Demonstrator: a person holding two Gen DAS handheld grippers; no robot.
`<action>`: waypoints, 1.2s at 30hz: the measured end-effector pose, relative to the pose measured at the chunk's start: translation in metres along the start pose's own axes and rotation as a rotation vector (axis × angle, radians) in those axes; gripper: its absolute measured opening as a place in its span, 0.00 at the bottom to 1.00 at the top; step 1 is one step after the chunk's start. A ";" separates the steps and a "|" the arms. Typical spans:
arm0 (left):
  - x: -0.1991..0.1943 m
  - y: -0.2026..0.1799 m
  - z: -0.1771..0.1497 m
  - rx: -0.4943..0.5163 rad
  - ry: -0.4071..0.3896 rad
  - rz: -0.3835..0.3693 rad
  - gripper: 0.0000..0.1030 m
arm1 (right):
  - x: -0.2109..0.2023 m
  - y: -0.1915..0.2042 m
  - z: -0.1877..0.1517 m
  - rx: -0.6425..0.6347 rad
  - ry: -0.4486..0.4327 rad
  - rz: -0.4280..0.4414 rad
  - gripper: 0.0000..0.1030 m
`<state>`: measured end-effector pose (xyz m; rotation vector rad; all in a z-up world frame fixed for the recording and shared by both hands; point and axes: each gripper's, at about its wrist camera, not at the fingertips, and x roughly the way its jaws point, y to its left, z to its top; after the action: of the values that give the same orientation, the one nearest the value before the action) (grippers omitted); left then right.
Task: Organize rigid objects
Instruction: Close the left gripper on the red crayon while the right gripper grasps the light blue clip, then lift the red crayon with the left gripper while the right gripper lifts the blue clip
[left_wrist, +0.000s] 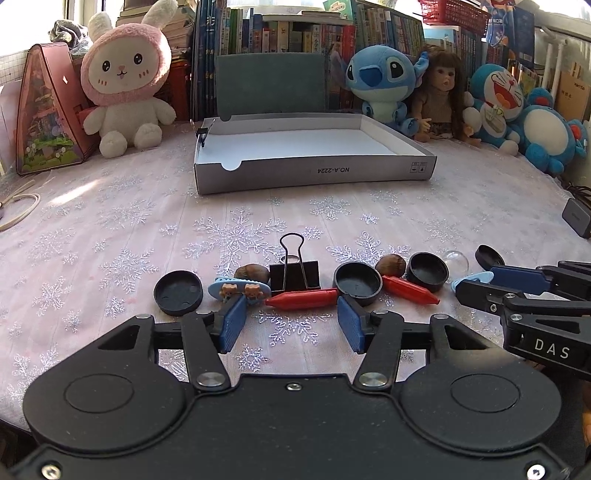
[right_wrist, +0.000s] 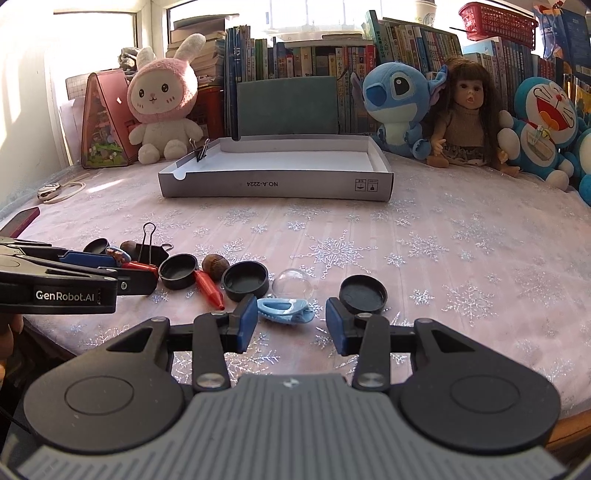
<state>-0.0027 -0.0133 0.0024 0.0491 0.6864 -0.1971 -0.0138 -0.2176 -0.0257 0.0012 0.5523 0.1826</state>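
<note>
Between the spread jaws of the empty left gripper, on the snowflake-patterned pink surface, lies the red plastic crayon, long axis crosswise, just ahead of the fingertips, while the right gripper, likewise unclenched, faces the light-blue plastic hair clip.

A round table under a pale pink cloth printed with silver snowflakes fills the foreground, lit by strong daylight from a bright window at the back left. Behind the table runs a long row of upright books with coloured spines. In front of them sit a pink-hooded white plush rabbit, a blue plush alien with big ears, a brown-haired doll and a blue-and-white plush cat. A red plastic basket rests atop the books.
</note>
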 end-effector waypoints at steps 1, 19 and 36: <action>0.000 -0.001 0.000 0.009 -0.003 0.013 0.51 | 0.000 0.000 0.000 0.003 -0.001 -0.006 0.51; 0.003 -0.018 -0.004 -0.051 -0.033 0.062 0.50 | 0.002 0.004 -0.004 0.129 -0.026 -0.070 0.58; 0.002 -0.016 -0.005 -0.039 -0.040 0.068 0.41 | -0.003 0.008 -0.009 0.044 -0.012 -0.121 0.62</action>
<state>-0.0073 -0.0290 -0.0021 0.0310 0.6472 -0.1187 -0.0221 -0.2105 -0.0312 0.0114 0.5422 0.0529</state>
